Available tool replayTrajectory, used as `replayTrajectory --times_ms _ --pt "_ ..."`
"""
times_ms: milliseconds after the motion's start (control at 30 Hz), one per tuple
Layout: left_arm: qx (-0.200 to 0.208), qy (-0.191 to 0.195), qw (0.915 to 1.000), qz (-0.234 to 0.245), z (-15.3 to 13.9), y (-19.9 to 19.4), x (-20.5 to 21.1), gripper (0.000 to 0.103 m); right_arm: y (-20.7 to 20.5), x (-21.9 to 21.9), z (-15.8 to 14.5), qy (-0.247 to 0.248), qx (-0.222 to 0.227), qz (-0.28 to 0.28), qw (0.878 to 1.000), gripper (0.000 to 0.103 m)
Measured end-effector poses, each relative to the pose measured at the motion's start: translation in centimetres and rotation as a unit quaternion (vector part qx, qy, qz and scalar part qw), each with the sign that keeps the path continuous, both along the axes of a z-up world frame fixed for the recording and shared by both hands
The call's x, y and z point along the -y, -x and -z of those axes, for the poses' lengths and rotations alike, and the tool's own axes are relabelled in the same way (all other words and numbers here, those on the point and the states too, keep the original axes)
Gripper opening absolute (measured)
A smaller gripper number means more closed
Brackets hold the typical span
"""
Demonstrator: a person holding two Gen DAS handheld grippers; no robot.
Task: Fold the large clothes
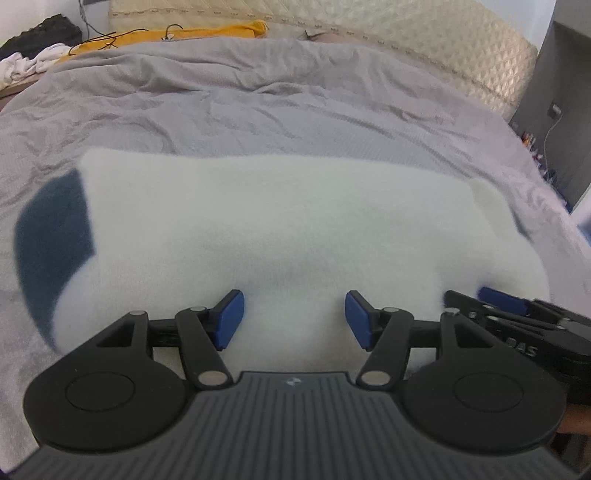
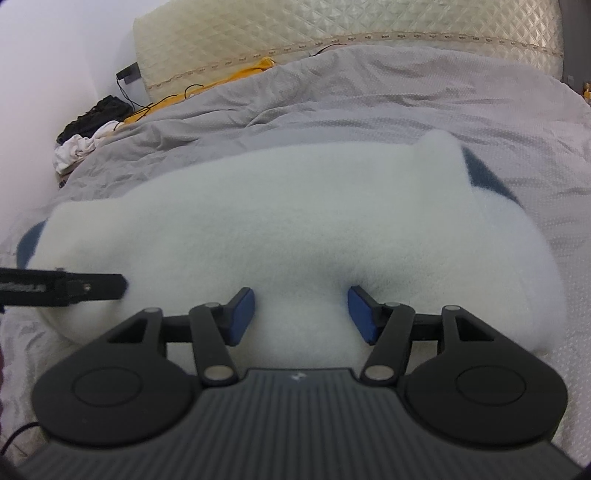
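Left tool released, blue pads wide apart, low over the near edge of the white fleece garment, gripping nothing. Right tool just beside it, also released, over the same near edge. Fleece lying flat on the grey bed cover, nothing on top of it. Dark blue patch peeking out at one end of the fleece, too blurry to tell what part. Past the fleece: quilted headboard, yellow cloth with a black cable, pile of dark and white clothes.
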State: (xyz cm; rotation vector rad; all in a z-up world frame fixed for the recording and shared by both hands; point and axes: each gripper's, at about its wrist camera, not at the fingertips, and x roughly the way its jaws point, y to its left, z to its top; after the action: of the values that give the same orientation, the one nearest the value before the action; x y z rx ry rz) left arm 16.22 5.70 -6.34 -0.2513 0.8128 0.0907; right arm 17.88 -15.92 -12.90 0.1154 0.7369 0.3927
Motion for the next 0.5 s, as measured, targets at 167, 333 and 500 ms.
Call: replayTrajectory --times_ms 167,333,500 --pt "0.017 0.069 0.9970 -0.032 -1.3 3.7 -1.0 0.080 0.0 0.3 -0.1 -0.005 -0.001 -0.002 1.000 0.060" --pt "-0.006 0.171 0.9824 -0.075 0.1 5.1 -3.1 0.084 0.1 0.3 -0.1 -0.004 0.002 -0.002 1.000 0.060" --pt "-0.044 0.311 0.9412 -0.125 4.1 4.3 -6.5 0.084 0.0 0.3 -0.1 -0.004 0.003 -0.002 1.000 0.060"
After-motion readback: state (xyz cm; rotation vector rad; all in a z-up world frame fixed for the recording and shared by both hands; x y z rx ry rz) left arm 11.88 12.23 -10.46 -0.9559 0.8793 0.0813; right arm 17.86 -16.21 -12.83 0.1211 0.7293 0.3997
